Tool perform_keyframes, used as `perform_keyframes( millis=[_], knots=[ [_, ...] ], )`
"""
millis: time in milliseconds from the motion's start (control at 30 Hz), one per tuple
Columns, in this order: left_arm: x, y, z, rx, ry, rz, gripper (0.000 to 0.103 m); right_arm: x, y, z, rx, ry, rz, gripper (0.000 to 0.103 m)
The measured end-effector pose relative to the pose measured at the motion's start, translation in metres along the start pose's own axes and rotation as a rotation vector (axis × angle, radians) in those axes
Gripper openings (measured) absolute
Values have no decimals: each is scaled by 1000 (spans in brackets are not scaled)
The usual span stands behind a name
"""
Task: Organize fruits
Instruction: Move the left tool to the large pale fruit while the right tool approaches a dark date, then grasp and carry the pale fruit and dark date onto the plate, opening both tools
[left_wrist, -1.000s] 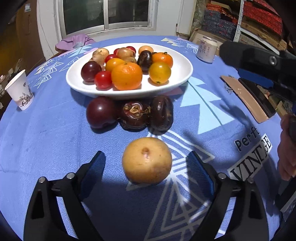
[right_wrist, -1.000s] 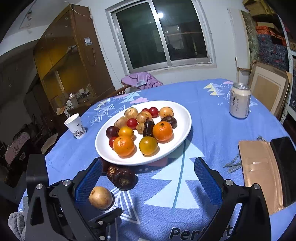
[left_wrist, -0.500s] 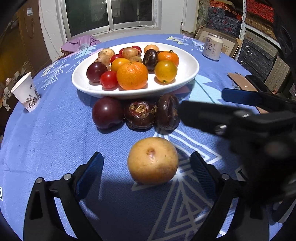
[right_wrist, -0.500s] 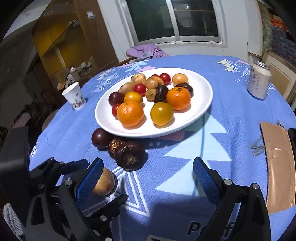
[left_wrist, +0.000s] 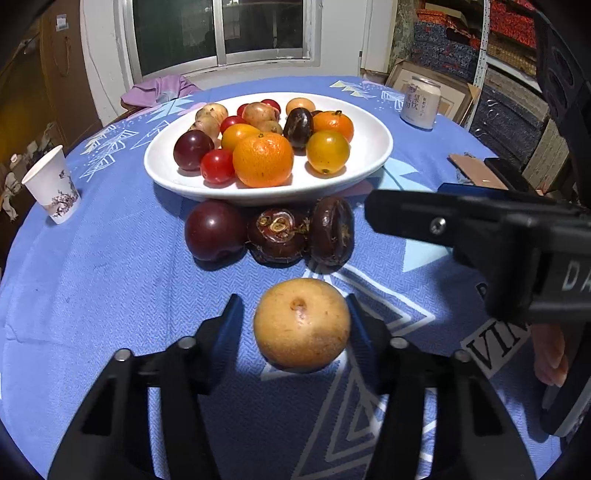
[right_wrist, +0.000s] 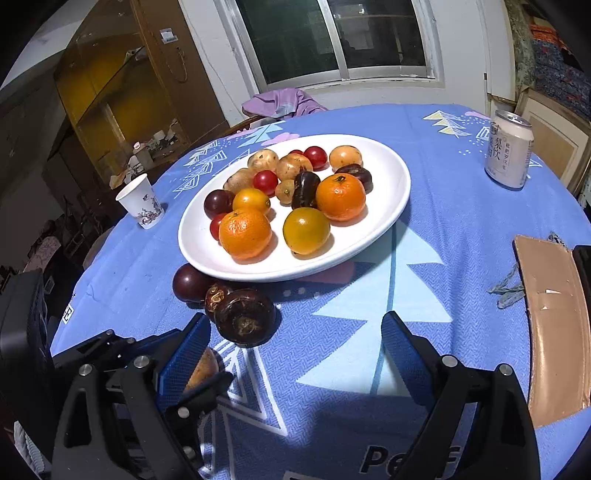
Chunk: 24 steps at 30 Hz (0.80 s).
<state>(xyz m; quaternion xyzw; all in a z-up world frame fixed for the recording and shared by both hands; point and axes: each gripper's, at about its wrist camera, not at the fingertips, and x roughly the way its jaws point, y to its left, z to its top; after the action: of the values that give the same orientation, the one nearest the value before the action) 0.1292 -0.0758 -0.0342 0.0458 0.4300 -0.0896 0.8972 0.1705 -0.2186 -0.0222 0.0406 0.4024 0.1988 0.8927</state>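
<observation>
1. The tan round fruit (left_wrist: 301, 325) lies on the blue-clothed bench (left_wrist: 110, 266), before the white plate (left_wrist: 373, 147).
2. My left claw (left_wrist: 295, 314) has just been closing around it; the right pad touches, the left stands just apart.
3. My right claw (right_wrist: 295, 343) hangs wide, empty.

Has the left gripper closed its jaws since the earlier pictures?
Yes. The left gripper has just been closing: its fingers now stand near the tan fruit that lies unmoved on the cloth.
</observation>
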Motion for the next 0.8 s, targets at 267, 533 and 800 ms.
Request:
perform_keyframes(
  millis=[267,533,800],
  knots=[
    [-3,-5,-1,15,-17,13,46,6,14,-4,-68,1,-4,93],
    [-10,-13,-2,59,-48,64,46,37,28,2,-98,103,48,51],
    [-12,-12,-3,53,-48,64,46,37,32,-2,-100,105,74,42]
  ],
)
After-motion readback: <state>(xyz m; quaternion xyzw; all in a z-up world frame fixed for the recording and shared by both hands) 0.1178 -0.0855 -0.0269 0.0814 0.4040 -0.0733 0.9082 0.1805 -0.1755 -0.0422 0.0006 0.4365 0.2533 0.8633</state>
